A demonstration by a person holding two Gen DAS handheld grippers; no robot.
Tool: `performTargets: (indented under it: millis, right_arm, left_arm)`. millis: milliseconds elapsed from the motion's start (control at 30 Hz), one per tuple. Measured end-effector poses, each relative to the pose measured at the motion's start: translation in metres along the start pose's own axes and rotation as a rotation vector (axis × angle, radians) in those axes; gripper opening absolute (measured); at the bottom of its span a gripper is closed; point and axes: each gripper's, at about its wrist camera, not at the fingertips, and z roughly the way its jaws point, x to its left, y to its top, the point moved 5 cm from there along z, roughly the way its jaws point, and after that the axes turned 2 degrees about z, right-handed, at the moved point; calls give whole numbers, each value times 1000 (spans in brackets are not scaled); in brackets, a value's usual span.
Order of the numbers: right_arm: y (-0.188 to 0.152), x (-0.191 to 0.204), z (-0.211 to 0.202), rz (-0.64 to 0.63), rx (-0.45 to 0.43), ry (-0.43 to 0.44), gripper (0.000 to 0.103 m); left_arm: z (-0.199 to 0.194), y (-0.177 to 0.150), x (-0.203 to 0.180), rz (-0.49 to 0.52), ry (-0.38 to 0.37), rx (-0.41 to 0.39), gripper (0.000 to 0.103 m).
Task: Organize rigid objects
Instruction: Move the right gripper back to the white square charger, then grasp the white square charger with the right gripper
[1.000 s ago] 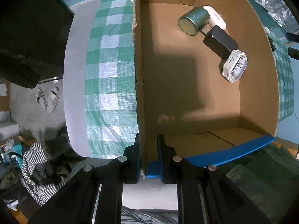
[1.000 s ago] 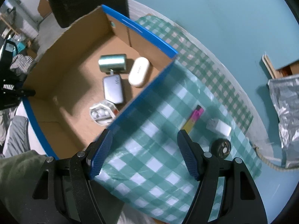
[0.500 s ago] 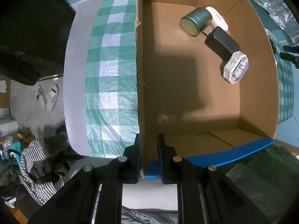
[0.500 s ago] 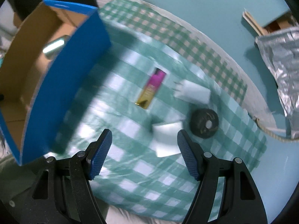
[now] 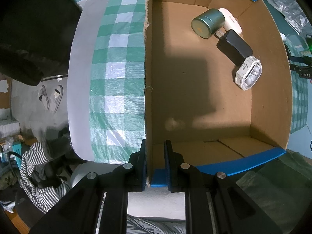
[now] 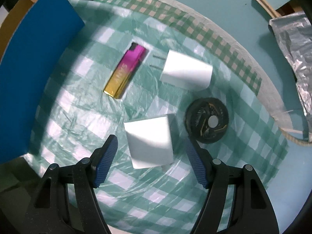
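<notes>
The left claw [image 5: 154, 165] clenches the brown cardboard box's wall [image 5: 148, 89]; the released right claw [image 6: 151, 160] flanks a blurred, seemingly white block [image 6: 150, 140], lower centre.

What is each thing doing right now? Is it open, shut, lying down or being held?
Left gripper: shut on cardboard box wall.
Right gripper: open, above near white block.
Cardboard box: open-topped.
Green tin: on its side in box.
Earbud case: in box.
Near white block: loose on cloth.
Pink-gold lighter: lying flat.

A green-and-white checked cloth [image 6: 78, 128] is covering the table. A lighter [image 6: 125, 73] is shading from magenta to gold beside two white blocks [image 6: 150, 138], while the brown cardboard box [image 5: 195, 97] is showing blue outer faces.
</notes>
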Motion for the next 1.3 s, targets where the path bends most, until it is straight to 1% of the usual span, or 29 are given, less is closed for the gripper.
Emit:
performTargets:
  millis: [67,200,233,267,300,333,433,567,700,833,1167,1300]
  right_arm:
    - [-1,-2,6,-10,2,-13,72]
    - [-1,-1,15,-10,8,3,72]
    - [-1,0,17,-12,12,4,68]
    - [0,-1,20,-12,15,3,60]
    - [0,-1,23,-5,21,6,56]
    - [0,-2,27,9,29,18,55]
    - [1,-1,33,36,34,16,54]
    - [5,-4,33,92,34,36,54]
    - [8,-7,34,101,34,32,53]
    - [8,-9,34,144,45,40,53]
    - [0,10,16,189,33,87,51]
    - [-2,19,7,192,24,90,51]
  left_arm:
    - [0,0,0,-6,1,2,15]
    - [0,-1,1,-14,4,4,15]
    - [0,-1,1,-16,5,4,15]
    - [0,-1,1,-18,5,4,15]
    - [0,-1,1,-20,5,4,15]
    - [0,-1,2,-22,5,4,15]
    - [0,-2,3,-27,5,2,15]
    - [1,-2,3,-26,6,3,15]
    - [1,-2,2,-23,6,4,15]
    - [1,-2,2,-20,7,3,15]
    - [-1,-1,1,-6,4,-1,15]
    - [-2,0,0,2,3,-3,15]
